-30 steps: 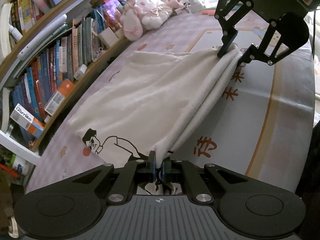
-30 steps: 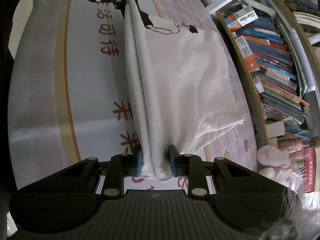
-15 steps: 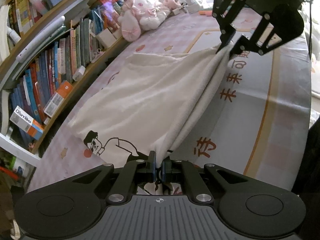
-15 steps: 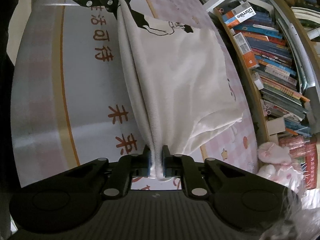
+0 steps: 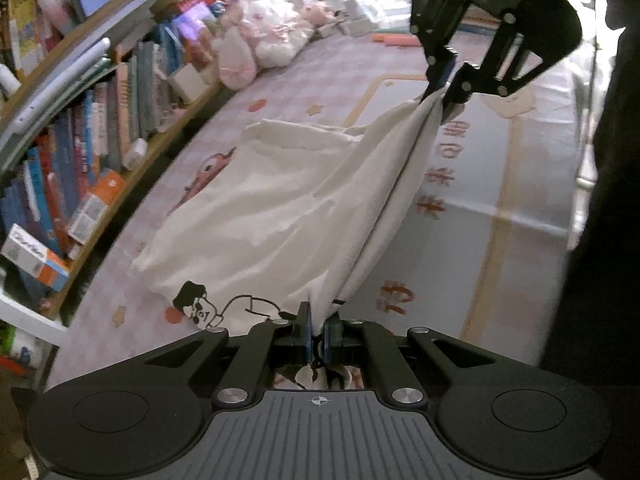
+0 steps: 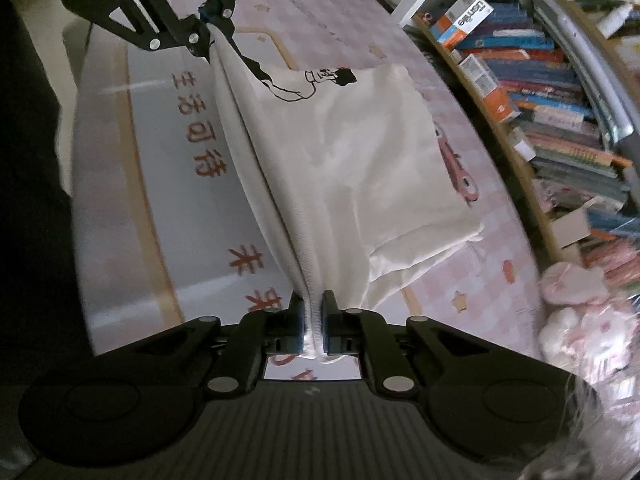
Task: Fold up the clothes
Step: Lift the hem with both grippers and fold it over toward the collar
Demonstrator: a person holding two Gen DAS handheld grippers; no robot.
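Shirt [image 5: 288,200] stretched between both tongs | left tongs [image 5: 316,336] clamped on printed end | right tongs [image 6: 312,328] clamped on opposite end | far side draped on bed [image 5: 500,208]

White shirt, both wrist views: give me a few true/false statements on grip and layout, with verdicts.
1. Both claws are shut on the white shirt. True: left claw, right claw.
2. The shirt lies fully flat. False: the gripped edge is lifted between the claws.
3. A bookshelf stands beside the bed. True.
4. The shirt is plain. False: it carries a black cartoon figure.
5. The plush toys sit on the shirt. False: they lie apart from it.
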